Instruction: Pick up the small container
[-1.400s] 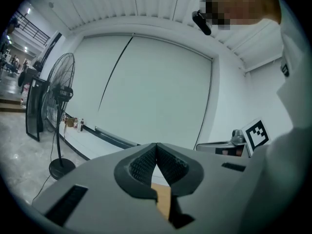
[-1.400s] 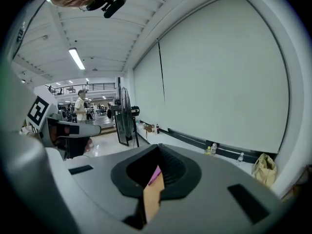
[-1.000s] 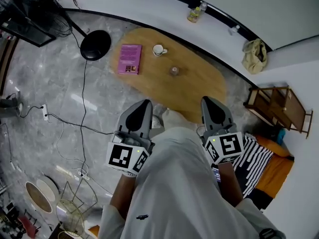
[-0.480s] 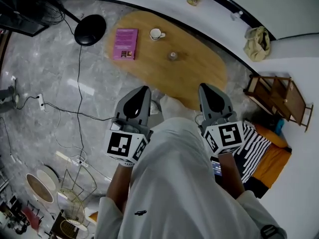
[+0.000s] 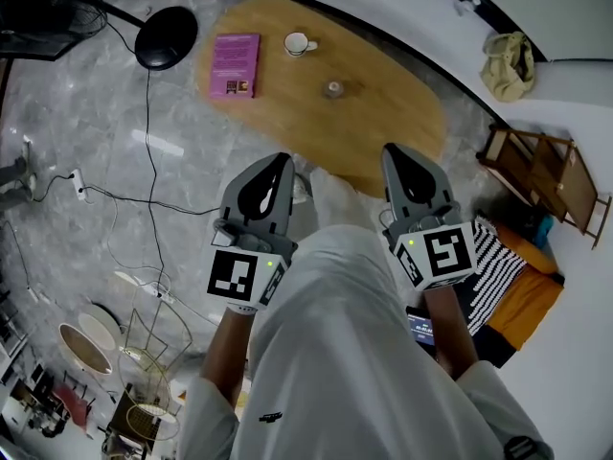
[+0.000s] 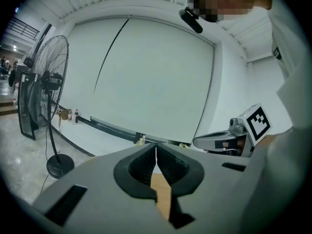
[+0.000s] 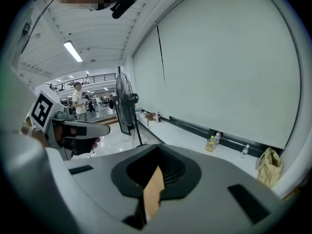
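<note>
The small container (image 5: 333, 88), a low brownish round thing, sits near the middle of the oval wooden table (image 5: 407, 123). It is far ahead of both grippers. My left gripper (image 5: 279, 159) is shut and empty, its tip short of the table's near edge. My right gripper (image 5: 396, 149) is held beside it, also shut with nothing in it, its tip just over that edge. In the left gripper view the left gripper (image 6: 156, 149) has its jaws pressed together, with only a strip of tabletop showing below. In the right gripper view the right gripper (image 7: 157, 152) also shows a strip of tabletop.
A pink book (image 5: 233, 65) and a white cup (image 5: 299, 43) lie on the table's left part. A black fan base (image 5: 166, 37) and cables (image 5: 124, 204) are on the floor at left. A wooden rack (image 5: 541, 175) and a bag (image 5: 510, 65) stand at right.
Both grippers have moved forward and down towards the table's near edge, side by side. The table and its things sit higher in the head view. Both jaws stayed shut.
</note>
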Action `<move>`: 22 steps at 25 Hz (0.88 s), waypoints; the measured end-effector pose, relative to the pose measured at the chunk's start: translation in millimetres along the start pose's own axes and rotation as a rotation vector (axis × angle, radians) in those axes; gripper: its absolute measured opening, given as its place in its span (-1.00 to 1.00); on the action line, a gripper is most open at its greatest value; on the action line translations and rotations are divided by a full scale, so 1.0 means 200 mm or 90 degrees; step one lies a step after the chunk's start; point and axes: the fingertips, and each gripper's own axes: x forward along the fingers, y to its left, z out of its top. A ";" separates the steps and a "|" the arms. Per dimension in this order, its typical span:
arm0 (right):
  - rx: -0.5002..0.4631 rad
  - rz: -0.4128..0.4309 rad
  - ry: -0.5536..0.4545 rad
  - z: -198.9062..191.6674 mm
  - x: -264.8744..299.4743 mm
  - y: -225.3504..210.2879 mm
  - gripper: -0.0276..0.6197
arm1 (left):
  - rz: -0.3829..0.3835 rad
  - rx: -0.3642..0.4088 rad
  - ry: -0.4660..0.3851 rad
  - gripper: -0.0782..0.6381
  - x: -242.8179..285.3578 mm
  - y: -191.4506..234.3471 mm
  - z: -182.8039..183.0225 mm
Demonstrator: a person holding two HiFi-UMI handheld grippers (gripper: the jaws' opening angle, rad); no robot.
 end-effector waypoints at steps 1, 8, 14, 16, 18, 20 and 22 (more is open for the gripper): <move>0.000 0.004 0.003 -0.01 0.02 -0.01 -0.89 | -0.001 0.000 0.006 -0.73 0.03 0.00 -0.01; 0.005 0.014 0.024 -0.07 0.16 -0.13 -0.90 | -0.010 -0.007 0.041 -0.72 0.23 0.04 -0.10; 0.012 0.020 0.042 -0.13 0.27 -0.23 -0.89 | -0.019 -0.006 0.072 -0.72 0.37 0.06 -0.20; 0.014 0.022 0.045 -0.15 0.31 -0.25 -0.89 | -0.020 -0.002 0.082 -0.72 0.41 0.07 -0.23; 0.019 0.024 0.048 -0.16 0.34 -0.27 -0.90 | -0.020 0.000 0.092 -0.72 0.45 0.08 -0.26; 0.023 0.027 0.051 -0.17 0.38 -0.28 -0.90 | -0.019 -0.002 0.106 -0.72 0.49 0.09 -0.30; 0.026 0.029 0.054 -0.20 0.41 -0.31 -0.89 | -0.017 -0.005 0.123 -0.72 0.54 0.10 -0.33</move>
